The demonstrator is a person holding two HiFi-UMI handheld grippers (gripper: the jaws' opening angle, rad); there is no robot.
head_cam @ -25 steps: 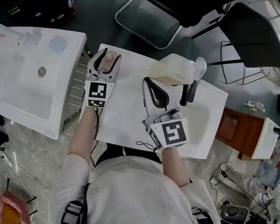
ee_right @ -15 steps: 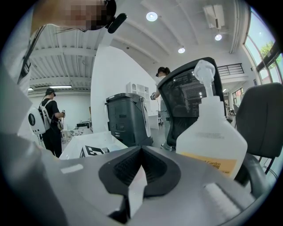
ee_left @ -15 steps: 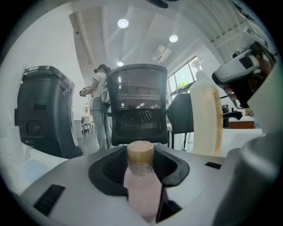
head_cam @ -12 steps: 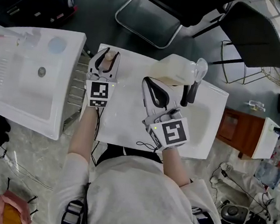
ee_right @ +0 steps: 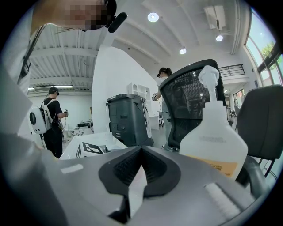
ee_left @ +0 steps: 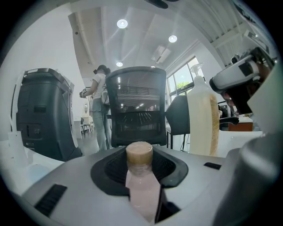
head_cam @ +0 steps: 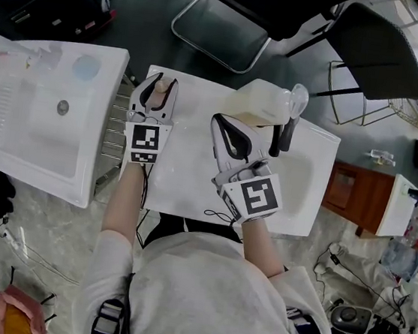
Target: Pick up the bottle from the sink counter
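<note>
a person seen from above leans over a white counter (head_cam: 185, 175), a two-jaw gripper in each hand. the left gripper (head_cam: 162, 83) is clenched on a small bottle (ee_left: 141, 185) of pale pink liquid with a brown cap (ee_left: 139, 155); its jaws have just been closing, with the bottle upright between them and both pads against its sides. the bottle is at the counter's far left corner, near the white sink (head_cam: 17, 131). whether its base touches the counter cannot be told. the right gripper (head_cam: 223, 123) has its jaws together on nothing, near a large pale spray bottle (ee_right: 212, 141) that stands at the counter's far edge.
</note>
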